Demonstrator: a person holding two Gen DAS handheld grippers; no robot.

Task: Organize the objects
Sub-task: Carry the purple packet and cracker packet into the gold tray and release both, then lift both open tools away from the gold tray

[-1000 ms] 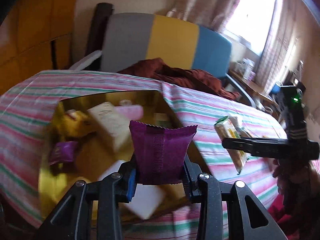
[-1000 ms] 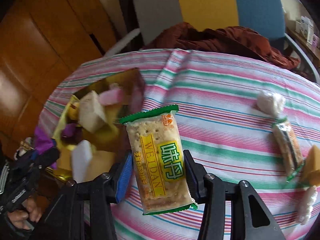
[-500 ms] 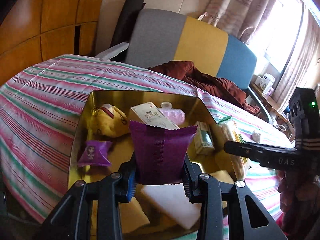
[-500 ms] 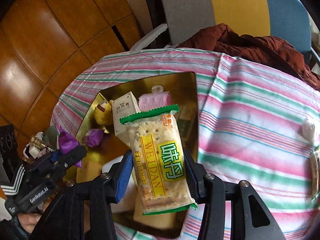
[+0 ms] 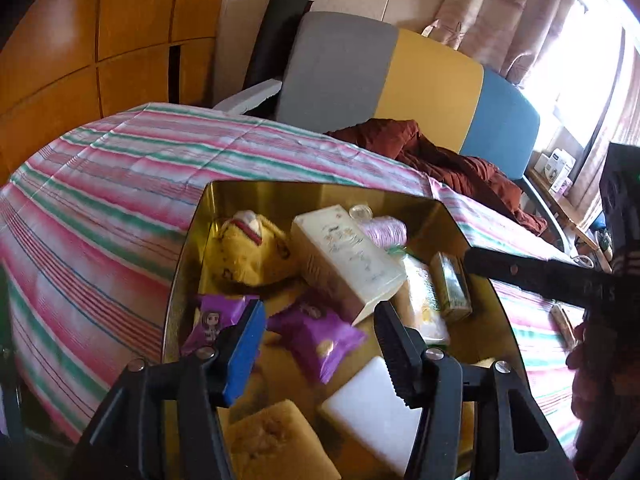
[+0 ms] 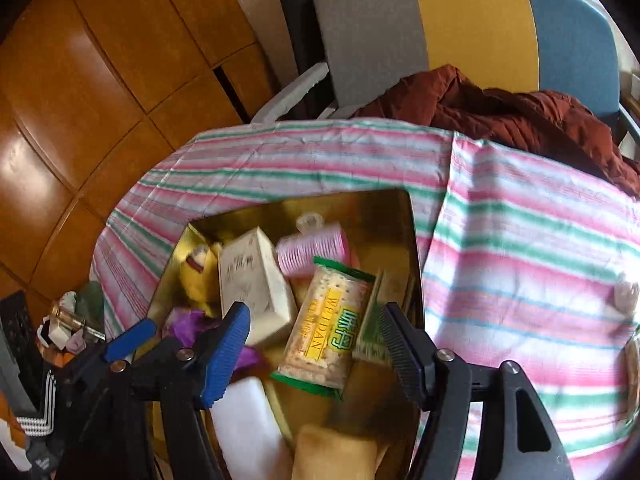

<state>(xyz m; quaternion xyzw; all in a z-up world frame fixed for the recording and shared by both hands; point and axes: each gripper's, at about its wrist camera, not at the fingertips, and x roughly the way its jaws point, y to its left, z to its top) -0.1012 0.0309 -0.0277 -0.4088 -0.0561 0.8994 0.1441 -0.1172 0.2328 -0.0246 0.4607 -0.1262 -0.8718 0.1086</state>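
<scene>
The cracker packet (image 6: pixel 324 328), lying in the gold tin (image 6: pixel 408 240) between the right gripper's fingers, carries the word "WEIDAN" in dark letters down a yellow band, with two large white Chinese characters on a green patch beside it. The cream box (image 5: pixel 348 256) further in bears fine print, too small to read. The near purple sachet (image 5: pixel 212 320) at the tin's left shows a cartoon figure, no legible words. Faint letters on the other gripper's dark arm (image 5: pixel 560 280) cannot be made out.

Daylight from window (image 5: pixel 576 52) blows out right; fisheye edges dark, falling packets motion-blurred.
</scene>
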